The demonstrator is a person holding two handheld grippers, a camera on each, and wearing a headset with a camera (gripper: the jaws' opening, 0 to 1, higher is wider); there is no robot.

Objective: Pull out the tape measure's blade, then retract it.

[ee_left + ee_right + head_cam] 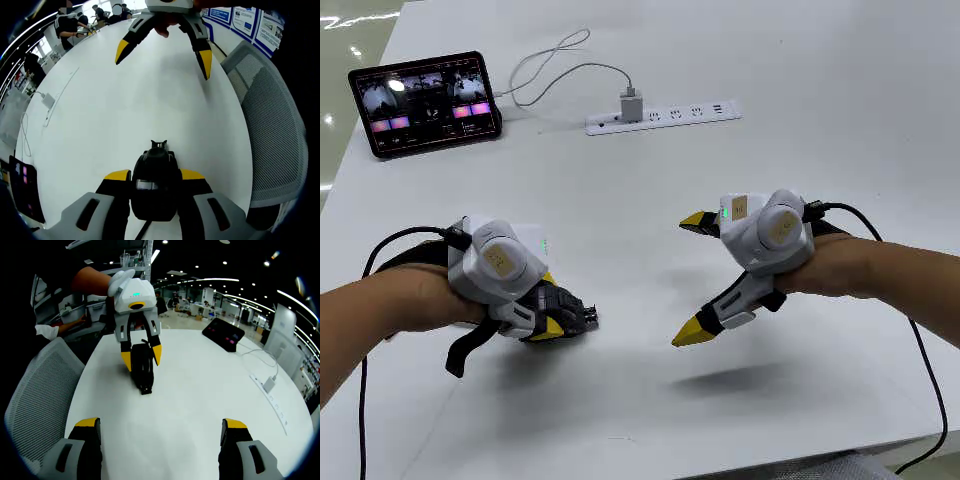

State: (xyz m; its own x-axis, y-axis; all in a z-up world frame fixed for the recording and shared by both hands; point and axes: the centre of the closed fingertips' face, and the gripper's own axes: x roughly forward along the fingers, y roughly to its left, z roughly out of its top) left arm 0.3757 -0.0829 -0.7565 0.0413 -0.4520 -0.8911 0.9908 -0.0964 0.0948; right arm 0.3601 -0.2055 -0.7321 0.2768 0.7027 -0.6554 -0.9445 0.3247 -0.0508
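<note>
Head view: a black tape measure (pixel 574 312) is seen near the front edge of the white bench (pixel 720 160), pinched between the jaws of the left hand-held gripper (pixel 558 318). The right hand-held gripper (pixel 692 277) is held facing it, jaws spread wide, apart from it.

Matt blk plastic tape measure (pixel 155 182); table (pixel 650 170) smooth, slight sheen

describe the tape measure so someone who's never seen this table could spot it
On the white table, look to the near left side, where the left tongs are shut around a small black case: the tape measure. Unlike the flat tablet and white power strip at the far edge, it is chunky and held between yellow tips.
</note>
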